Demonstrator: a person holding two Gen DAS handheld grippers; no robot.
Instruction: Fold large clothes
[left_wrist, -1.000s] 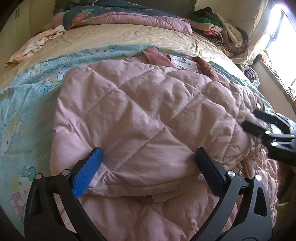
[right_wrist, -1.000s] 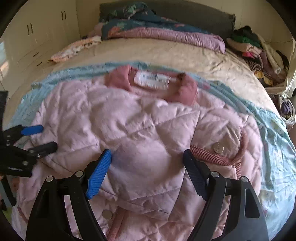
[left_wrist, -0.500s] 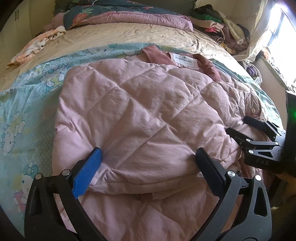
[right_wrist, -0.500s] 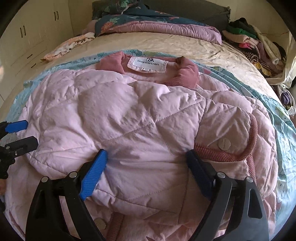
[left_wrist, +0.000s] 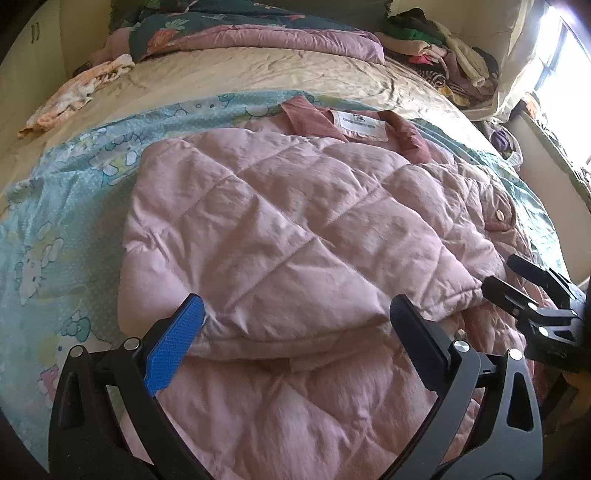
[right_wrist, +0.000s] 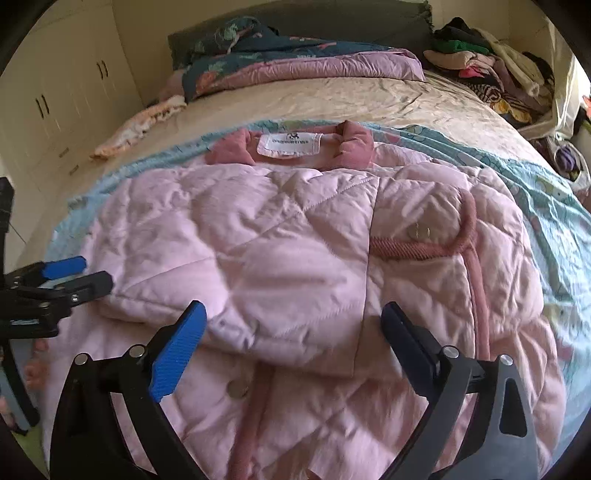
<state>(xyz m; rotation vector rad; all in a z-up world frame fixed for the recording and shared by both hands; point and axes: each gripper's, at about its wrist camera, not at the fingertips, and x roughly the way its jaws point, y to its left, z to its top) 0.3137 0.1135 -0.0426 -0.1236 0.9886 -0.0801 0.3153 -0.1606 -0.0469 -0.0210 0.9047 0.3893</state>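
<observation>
We see the pink quilted jacket (right_wrist: 280, 258) spread on the bed (right_wrist: 332, 99), directly ahead of and beneath both claws. Its folded-over hem runs just beyond the right claw (right_wrist: 291, 332), whose jaws have just been opening and now stand wide, pads clear of the cloth, with the fold's edge between them. The left claw (left_wrist: 295, 325) likewise gapes over the fold, gripping nothing. Beyond the jacket's dusty-rose ribbed collar (right_wrist: 291, 146) lies bare, wrinkled beige sheet; a pale blue cartoon-print blanket (left_wrist: 55, 229) borders the jacket to the left claw's left. The fabric is puffy, diamond-stitched, with corded trim (right_wrist: 469, 236) and a snap button (right_wrist: 417, 232). Both claws point downward at a slant.
</observation>
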